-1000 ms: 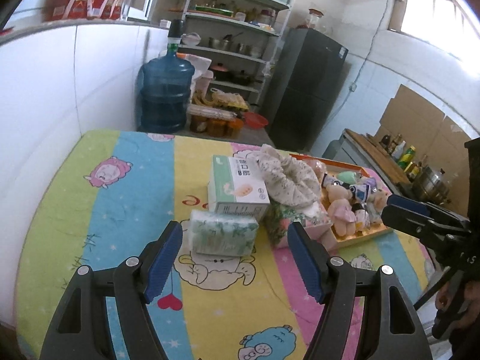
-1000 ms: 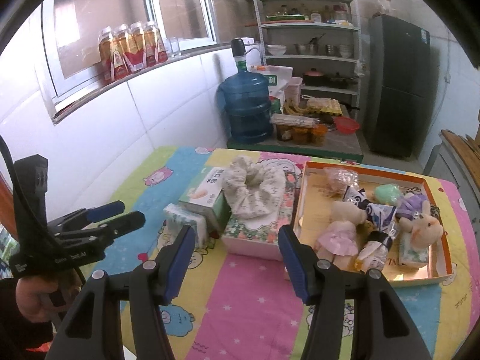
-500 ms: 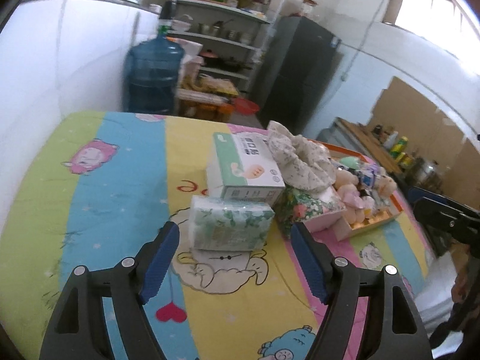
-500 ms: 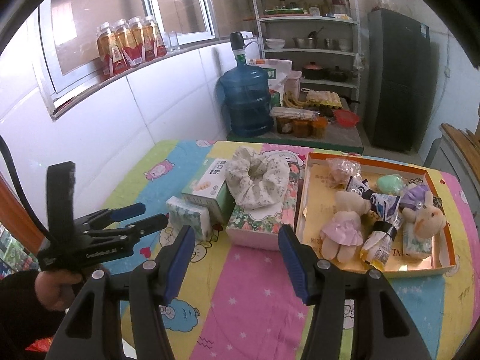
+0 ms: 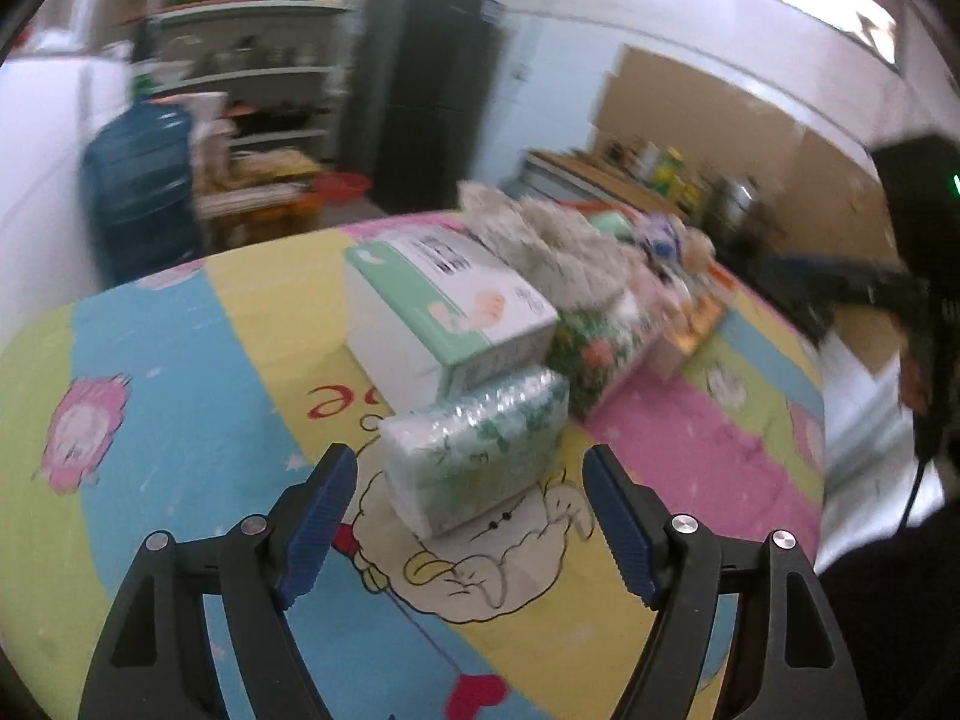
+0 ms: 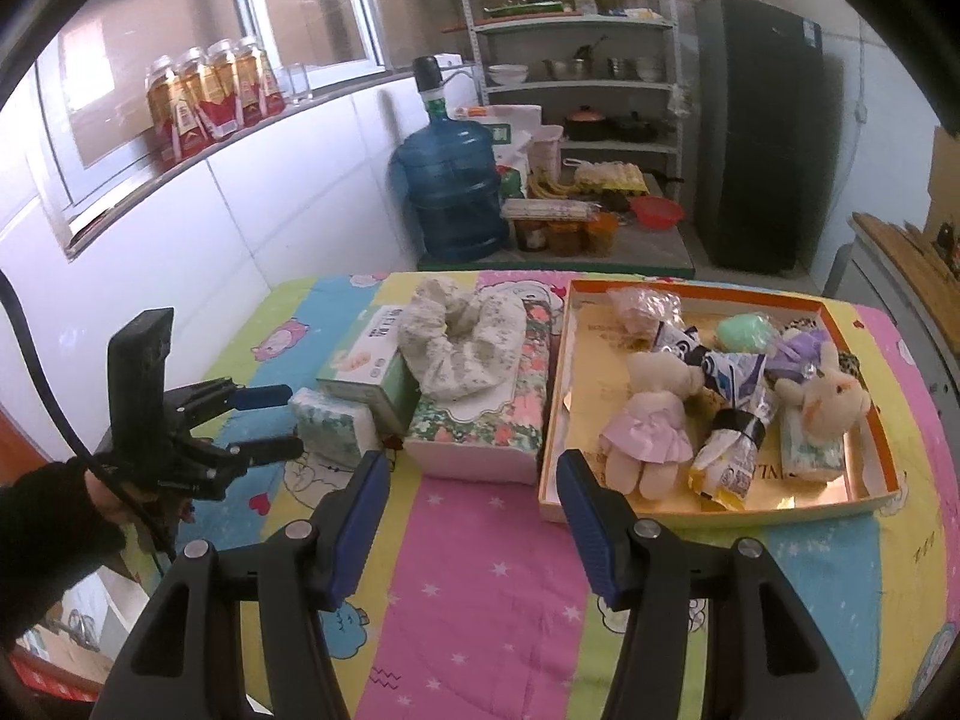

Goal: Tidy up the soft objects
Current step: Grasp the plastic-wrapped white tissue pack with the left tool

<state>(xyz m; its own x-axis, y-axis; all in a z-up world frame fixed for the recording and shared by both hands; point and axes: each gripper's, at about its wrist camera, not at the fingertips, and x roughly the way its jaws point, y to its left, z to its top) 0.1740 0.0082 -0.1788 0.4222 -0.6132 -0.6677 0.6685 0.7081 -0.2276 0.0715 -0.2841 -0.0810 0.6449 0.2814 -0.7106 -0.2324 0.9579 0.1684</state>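
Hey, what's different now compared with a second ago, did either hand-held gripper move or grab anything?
The left hand-held gripper has closed in on the soft tissue pack, rolling as it came, and its jaws have widened to either side of the pack without touching it. Nothing was grabbed or released. The right hand-held gripper stayed put, open and empty; the tissue boxes, the cloth and the toys in the tray have not moved.

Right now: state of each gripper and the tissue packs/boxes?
left gripper: open, nothing gripped
right gripper: open, empty
soft tissue pack: lying flat ahead of the left gripper, untouched
green-white tissue box: closed
floral tissue box: cloth bundle on top
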